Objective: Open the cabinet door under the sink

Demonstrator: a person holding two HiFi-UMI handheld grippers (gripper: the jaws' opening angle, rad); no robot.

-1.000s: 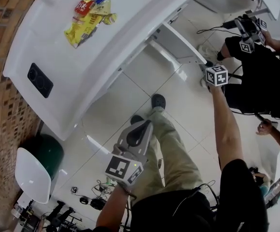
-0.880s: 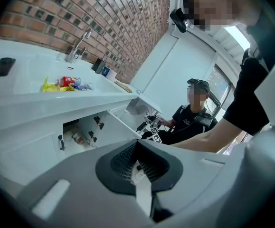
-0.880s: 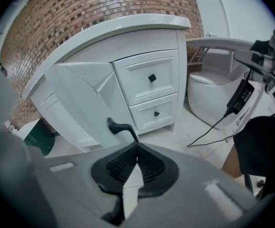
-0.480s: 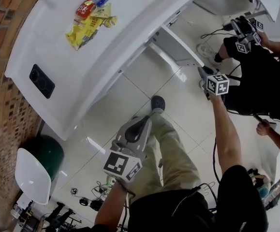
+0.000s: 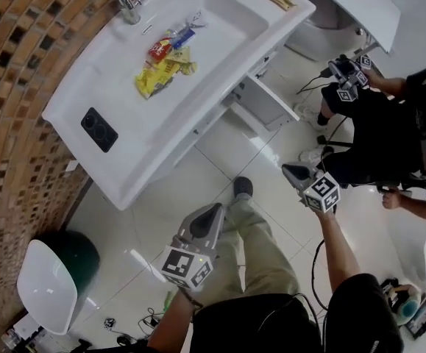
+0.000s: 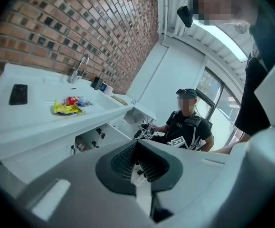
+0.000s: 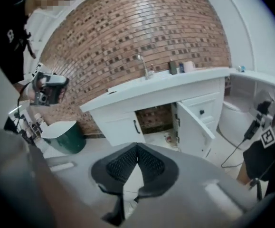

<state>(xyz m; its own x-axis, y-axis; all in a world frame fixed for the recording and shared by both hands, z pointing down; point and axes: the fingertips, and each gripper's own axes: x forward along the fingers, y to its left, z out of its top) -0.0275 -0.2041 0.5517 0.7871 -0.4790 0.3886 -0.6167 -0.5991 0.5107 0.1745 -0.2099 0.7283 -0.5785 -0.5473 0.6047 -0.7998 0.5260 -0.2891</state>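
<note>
The white sink cabinet stands against the brick wall. Its right-hand door is swung wide open and shows the dark inside, while the left door with its black handle is closed. In the head view the open door juts out from under the sink counter. My right gripper hangs shut and empty over the floor, well back from the door, and its tips meet. My left gripper floats above my leg, also shut and empty, with its tips together.
Snack packets, a black phone and a faucet are on the counter. A green bin with a white lid stands at the left. A seated person holding other grippers is at the right, near a toilet.
My right gripper has drawn back and up from the open door's edge. The left gripper has lifted a little. The head view has swung to take in the whole sink.
</note>
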